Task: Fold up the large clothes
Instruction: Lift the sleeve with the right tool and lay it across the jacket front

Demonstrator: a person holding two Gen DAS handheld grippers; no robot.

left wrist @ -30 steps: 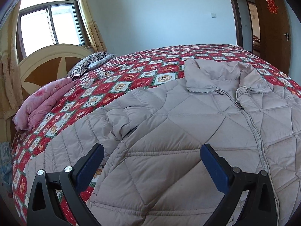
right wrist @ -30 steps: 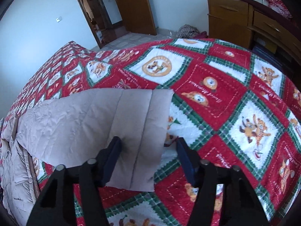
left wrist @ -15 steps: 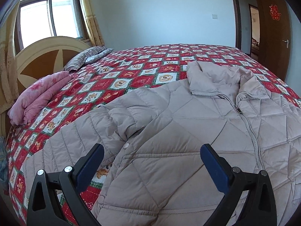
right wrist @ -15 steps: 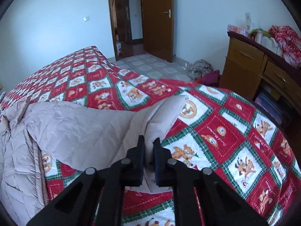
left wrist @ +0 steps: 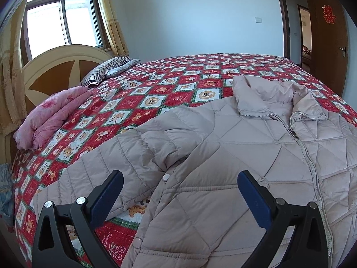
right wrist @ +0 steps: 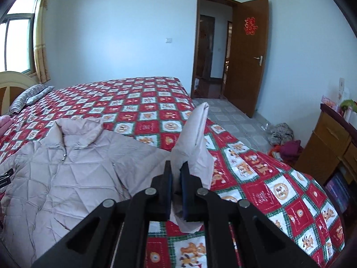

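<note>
Left gripper [left wrist: 179, 186] hovers low over jacket [left wrist: 234, 156], lower centre of frame, fingers spread wide, gripping nothing; right gripper [right wrist: 176, 178] raised at lower centre, tilted up

Bed [right wrist: 138, 102] with red patterned quilt fills frame; beige jacket lies zipped, front up, across it; pink blanket [left wrist: 51, 116] at left edge, striped pillow [left wrist: 107, 71] by headboard, open door [right wrist: 247, 55] upper right

Right gripper clenched on sleeve [right wrist: 194, 138], cuff lifted, standing above quilt
</note>
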